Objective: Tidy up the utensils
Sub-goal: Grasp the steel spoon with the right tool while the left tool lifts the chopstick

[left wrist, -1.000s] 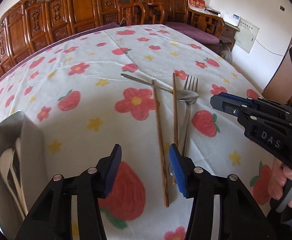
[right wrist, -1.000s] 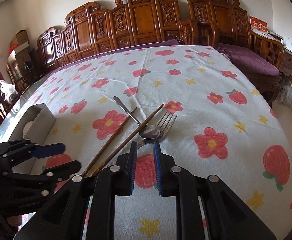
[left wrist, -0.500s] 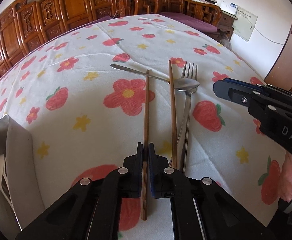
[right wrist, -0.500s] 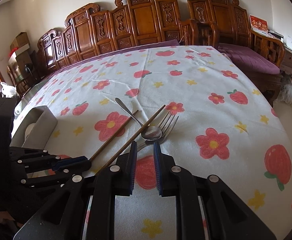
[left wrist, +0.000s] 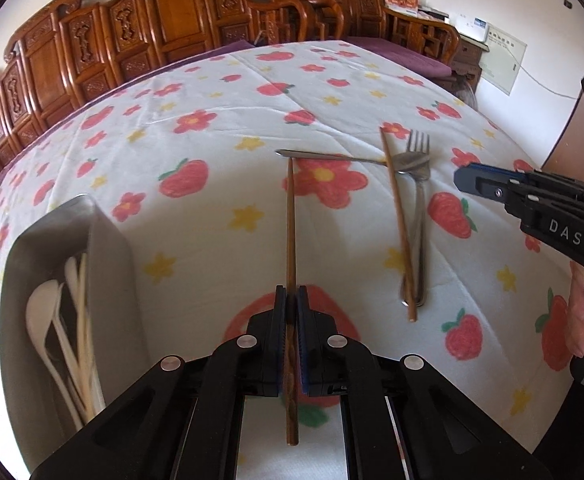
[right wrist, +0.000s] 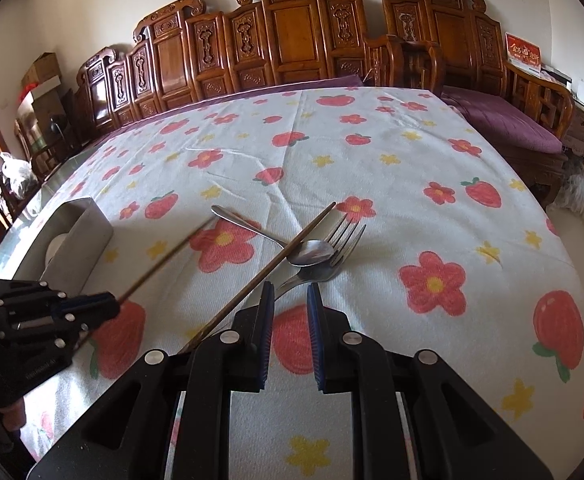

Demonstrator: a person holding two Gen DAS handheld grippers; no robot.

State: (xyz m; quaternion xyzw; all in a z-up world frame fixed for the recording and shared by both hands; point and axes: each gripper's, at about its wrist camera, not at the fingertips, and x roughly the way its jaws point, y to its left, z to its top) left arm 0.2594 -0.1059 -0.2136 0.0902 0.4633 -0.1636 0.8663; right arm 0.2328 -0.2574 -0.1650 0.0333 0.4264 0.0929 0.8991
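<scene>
left tool (left wrist: 290, 300) grips a chopstick (left wrist: 290, 216) along its own axis, pointing forward — the bin (left wrist: 108, 248) lies to the chopstick's left; right tool (right wrist: 290, 300) open.

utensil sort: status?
Done: white spoons already sit in the bin. In hand: left gripper shut on one chopstick. Left: second chopstick, spoon and fork lie on the cloth; right gripper open, empty.

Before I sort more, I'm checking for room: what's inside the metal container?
The metal container holds white plastic utensils: one spoon bowl and several handles. Its walls hide the bottom.
</scene>
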